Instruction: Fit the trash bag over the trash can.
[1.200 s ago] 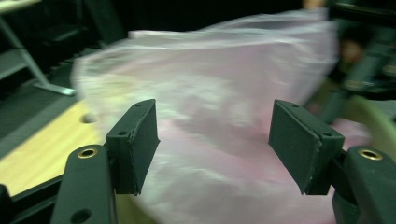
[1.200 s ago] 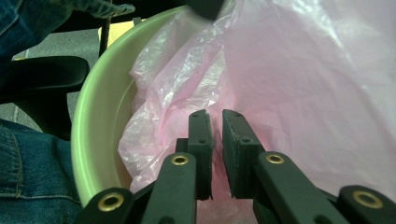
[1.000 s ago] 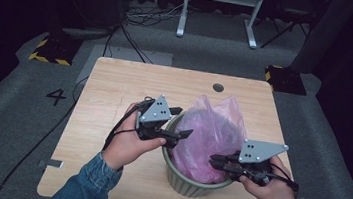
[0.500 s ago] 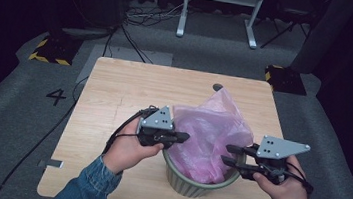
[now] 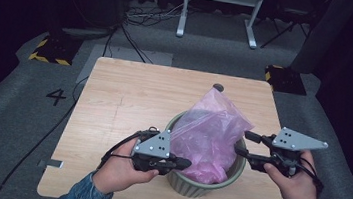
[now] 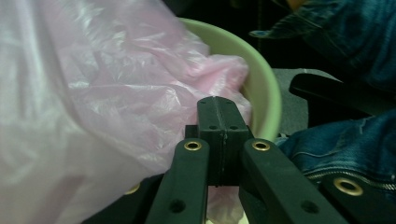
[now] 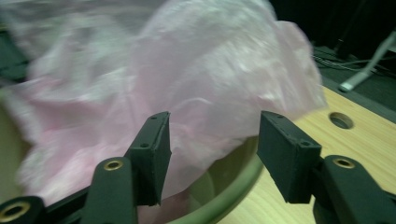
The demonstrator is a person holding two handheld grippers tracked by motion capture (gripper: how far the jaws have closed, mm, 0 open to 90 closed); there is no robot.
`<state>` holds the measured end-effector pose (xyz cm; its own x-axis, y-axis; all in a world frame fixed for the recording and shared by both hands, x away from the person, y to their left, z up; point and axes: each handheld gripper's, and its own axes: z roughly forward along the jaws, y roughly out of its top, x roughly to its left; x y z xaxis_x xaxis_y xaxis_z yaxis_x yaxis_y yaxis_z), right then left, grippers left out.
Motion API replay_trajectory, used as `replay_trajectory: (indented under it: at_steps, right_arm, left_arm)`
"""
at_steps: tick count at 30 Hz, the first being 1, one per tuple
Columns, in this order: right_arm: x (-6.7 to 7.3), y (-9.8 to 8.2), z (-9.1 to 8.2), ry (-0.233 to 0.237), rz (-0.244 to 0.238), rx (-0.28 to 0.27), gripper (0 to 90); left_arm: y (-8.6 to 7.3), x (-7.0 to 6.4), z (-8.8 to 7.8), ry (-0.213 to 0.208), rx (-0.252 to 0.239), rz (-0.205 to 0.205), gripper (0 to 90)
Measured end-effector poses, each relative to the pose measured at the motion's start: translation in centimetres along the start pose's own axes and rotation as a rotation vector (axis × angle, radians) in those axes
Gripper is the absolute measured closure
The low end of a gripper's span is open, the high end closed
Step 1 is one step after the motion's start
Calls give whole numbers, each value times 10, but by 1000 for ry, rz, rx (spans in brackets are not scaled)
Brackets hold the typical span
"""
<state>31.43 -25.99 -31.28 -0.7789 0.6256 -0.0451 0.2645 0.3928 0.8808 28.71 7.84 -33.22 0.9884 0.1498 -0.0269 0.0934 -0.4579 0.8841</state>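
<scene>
Pinching pink bag (image 5: 208, 133) with left tongs (image 5: 183, 163); right tongs (image 5: 244, 143) opening.

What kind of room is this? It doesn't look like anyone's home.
Most likely a lab or studio set up for recording. A lone wooden table stands on grey carpet against dark surroundings, with hazard-striped black blocks on the floor, loose cables behind, and a number 4 marked beside the table.

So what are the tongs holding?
The left tongs look shut on the pink bag's edge at the bin's near rim. The right tongs, just opening, hold nothing.
</scene>
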Motion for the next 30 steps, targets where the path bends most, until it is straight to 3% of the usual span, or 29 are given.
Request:
replay_trajectory:
  at_steps: [3,5,8,9,11,12,13,14,16,19,22,24,30]
  right_arm:
    - [-7,2,8,-10,39,-14,360]
    - [-9,6,14,2,49,-32,318]
    - [-8,13,20,14,43,-54,306]
    - [-7,16,22,19,40,-63,339]
    - [-5,21,23,61,-6,-56,610]
    - [-4,22,24,78,-21,-48,669]
    - [-3,24,25,90,-47,-36,767]
    - [-1,25,26,98,-82,-26,802]
    - [2,25,27,103,-121,-28,828]
    - [6,24,25,82,-180,-45,836]
    - [7,22,22,75,-191,-54,835]
    - [6,22,20,70,-199,-58,823]
    - [7,22,16,76,-223,-75,813]
  left_arm:
    - [0,-2,2,-8,1,12,900]
    - [0,-2,4,5,7,11,899]
    - [1,-4,7,-8,6,15,900]
    - [2,-5,8,-12,9,21,899]
    - [2,-7,9,-16,10,26,897]
    - [2,-8,9,-9,6,29,891]
    - [3,-9,8,8,2,33,871]
    - [3,-9,6,41,-6,35,843]
    - [3,-7,-2,138,-26,46,774]
    - [3,-1,-14,188,-89,8,663]
    - [3,4,-21,245,-110,-3,590]
    - [5,8,-25,262,-131,-16,559]
    - [18,30,-32,346,-167,-42,426]
